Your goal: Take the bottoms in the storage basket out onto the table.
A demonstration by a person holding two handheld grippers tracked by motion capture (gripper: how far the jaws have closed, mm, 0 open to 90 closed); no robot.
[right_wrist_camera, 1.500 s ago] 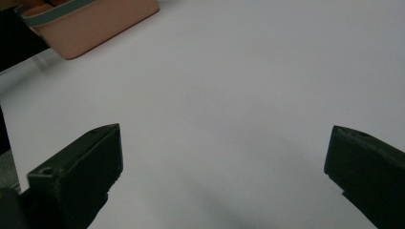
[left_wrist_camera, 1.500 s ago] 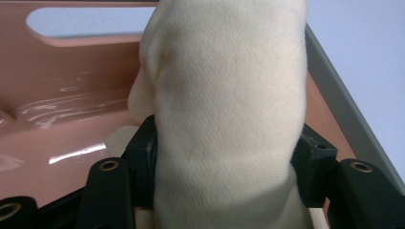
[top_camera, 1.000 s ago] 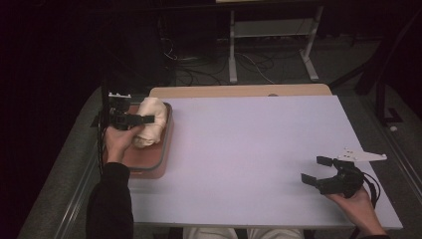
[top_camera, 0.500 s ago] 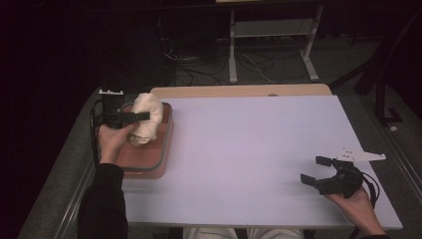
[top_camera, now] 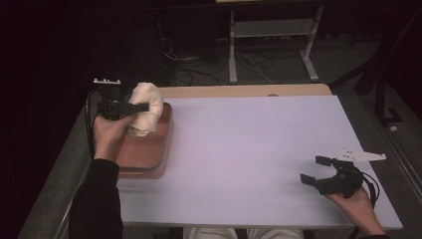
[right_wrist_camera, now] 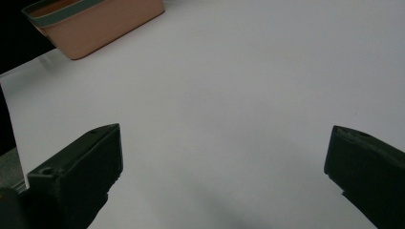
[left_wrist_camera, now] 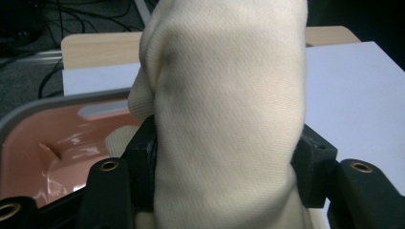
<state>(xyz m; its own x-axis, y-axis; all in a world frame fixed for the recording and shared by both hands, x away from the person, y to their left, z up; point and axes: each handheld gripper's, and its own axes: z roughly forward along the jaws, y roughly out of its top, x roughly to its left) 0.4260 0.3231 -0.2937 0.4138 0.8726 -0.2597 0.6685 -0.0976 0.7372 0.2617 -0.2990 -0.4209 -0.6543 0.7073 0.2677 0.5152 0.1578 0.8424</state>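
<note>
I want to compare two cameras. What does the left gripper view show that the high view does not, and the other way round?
Left gripper view alone: the cloth's fine weave, and both black pads pressing its sides, so the left gripper is shut on it; also the glossy inside of the bin.
High view alone: the right gripper, jaws open over the bare table, with nothing between them, and the floor cables beyond.
Both share: the cream cloth, the pink bin under it and the table.
</note>
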